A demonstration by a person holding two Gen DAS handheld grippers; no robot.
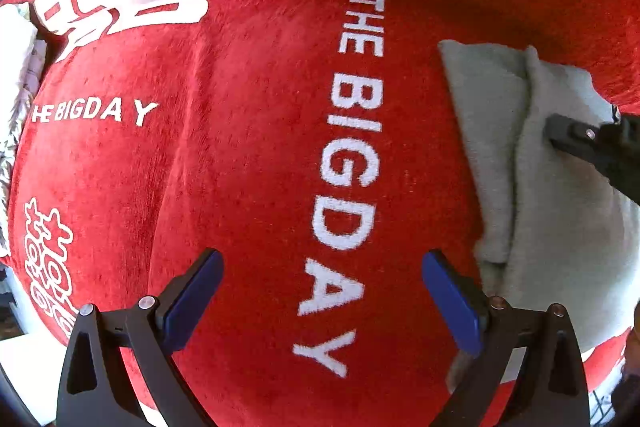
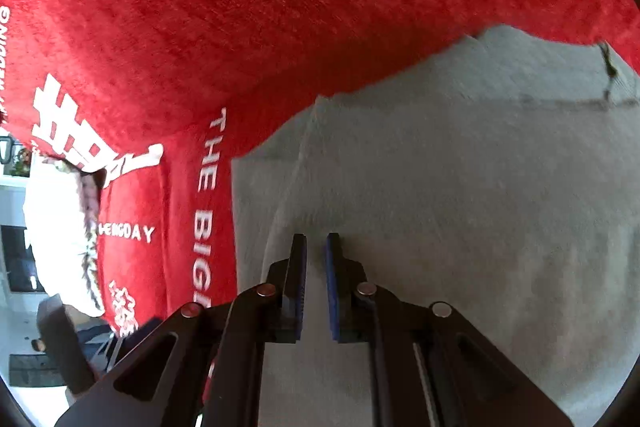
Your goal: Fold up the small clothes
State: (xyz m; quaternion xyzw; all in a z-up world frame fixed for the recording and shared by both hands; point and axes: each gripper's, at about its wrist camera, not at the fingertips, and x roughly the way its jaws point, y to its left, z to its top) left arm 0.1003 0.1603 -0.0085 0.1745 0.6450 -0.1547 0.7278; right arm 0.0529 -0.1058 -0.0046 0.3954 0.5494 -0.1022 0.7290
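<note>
The grey garment [image 2: 440, 187] lies partly folded on a red plush cloth [image 1: 260, 167] printed "THE BIG DAY". The right claw [image 2: 316, 247] rests on it with its jaws nearly together, nothing visibly between them, while the left claw [image 1: 322, 291] hangs spread wide over the red cloth just beside its edge. The soft knit may slip and undo the fold, and the plush nap could drag underneath.

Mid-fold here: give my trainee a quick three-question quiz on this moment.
1. True or false: the left gripper is wide open over the red cloth.
2. Which colour is the garment under the right gripper: A grey, B blue, C white?
3. Fill in: the cloth's print reads THE BIG ___.

Key: 1 true; 2 A; 3 DAY.
</note>
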